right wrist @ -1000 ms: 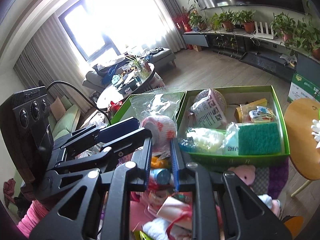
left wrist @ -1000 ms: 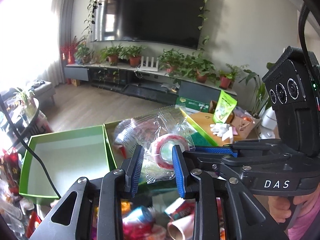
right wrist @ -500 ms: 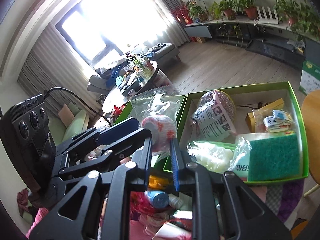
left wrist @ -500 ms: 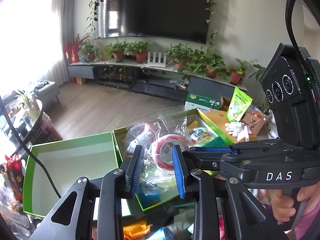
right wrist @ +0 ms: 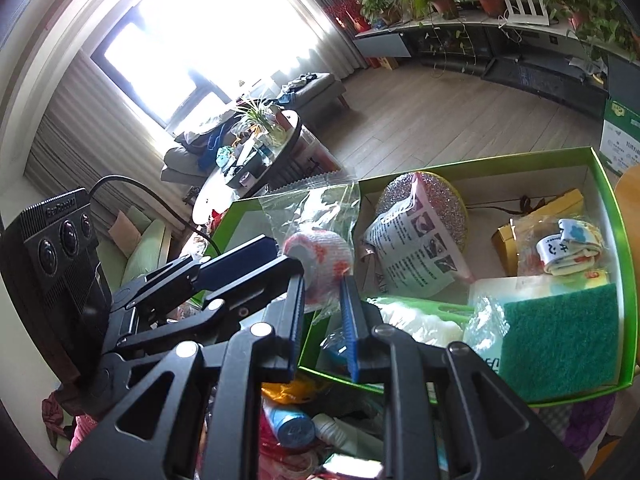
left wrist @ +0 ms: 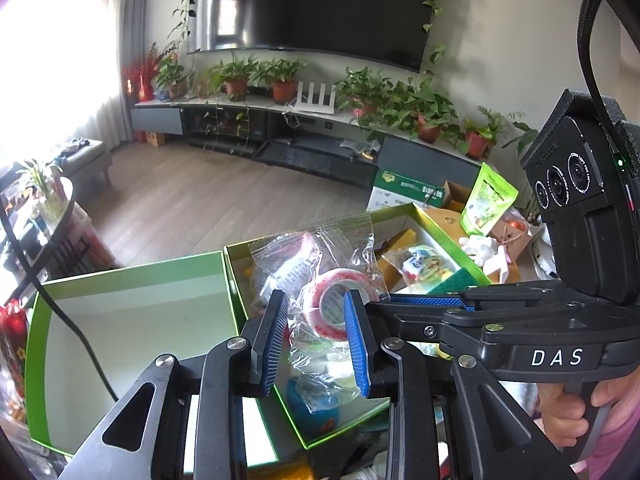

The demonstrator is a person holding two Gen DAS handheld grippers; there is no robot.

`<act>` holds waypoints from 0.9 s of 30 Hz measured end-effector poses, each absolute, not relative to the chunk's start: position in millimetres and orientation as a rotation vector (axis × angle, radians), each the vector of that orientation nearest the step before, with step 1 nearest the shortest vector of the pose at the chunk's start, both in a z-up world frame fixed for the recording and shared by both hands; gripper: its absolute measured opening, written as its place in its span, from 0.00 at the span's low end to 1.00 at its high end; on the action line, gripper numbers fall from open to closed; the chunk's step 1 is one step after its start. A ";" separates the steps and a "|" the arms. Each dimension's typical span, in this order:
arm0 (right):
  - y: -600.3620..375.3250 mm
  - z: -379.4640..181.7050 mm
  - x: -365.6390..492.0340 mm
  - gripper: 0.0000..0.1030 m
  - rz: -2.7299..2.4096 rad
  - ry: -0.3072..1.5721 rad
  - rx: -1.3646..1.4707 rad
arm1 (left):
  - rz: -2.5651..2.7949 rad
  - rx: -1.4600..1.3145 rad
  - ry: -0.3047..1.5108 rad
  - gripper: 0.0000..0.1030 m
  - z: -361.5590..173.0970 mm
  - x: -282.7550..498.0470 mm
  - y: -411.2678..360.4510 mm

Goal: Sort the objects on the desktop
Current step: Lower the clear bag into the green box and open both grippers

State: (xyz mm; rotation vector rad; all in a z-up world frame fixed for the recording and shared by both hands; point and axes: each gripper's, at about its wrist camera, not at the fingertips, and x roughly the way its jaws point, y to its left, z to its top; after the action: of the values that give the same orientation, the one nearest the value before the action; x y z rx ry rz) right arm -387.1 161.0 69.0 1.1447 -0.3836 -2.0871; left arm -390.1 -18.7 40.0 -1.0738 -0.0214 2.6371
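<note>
- Currently: bagged tape roll (left wrist: pixel 334 307) aloft over seam between two green boxes, pinched from both sides; left tongs (left wrist: pixel 316 334) and right tongs (right wrist: pixel 322 306) clamped on it.
- Advised: pick box, lower inside walls, release one side first; slippery film.
- Nearby: empty green box (left wrist: pixel 132 312); filled green box (right wrist: pixel 608 216) with green sponge (right wrist: pixel 560 340), glitter scourer (right wrist: pixel 404 196).
- Obstruction: left cable (left wrist: pixel 72 320) draped into empty box.

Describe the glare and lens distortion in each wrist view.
Left wrist view: the window blows out the upper left; fisheye bends the TV. Right wrist view: window overexposed, washing out the curtains; green box edges curve.
</note>
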 end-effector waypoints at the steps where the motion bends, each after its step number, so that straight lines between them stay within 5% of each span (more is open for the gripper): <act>1: 160.5 67.6 -389.3 0.19 -2.086 -0.384 1.149 | 2.634 -1.080 -0.020 0.27 39.0 -392.4 -18.4; 27: 151.3 40.2 -406.8 0.19 -2.088 -0.394 1.257 | 2.613 -1.172 -0.045 0.28 11.0 -410.2 -23.9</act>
State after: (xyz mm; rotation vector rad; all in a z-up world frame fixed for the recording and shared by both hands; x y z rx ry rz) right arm -406.8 151.3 40.2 1.2571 -0.3936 -2.0882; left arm -410.2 -23.9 11.0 -1.1718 -0.0453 2.6135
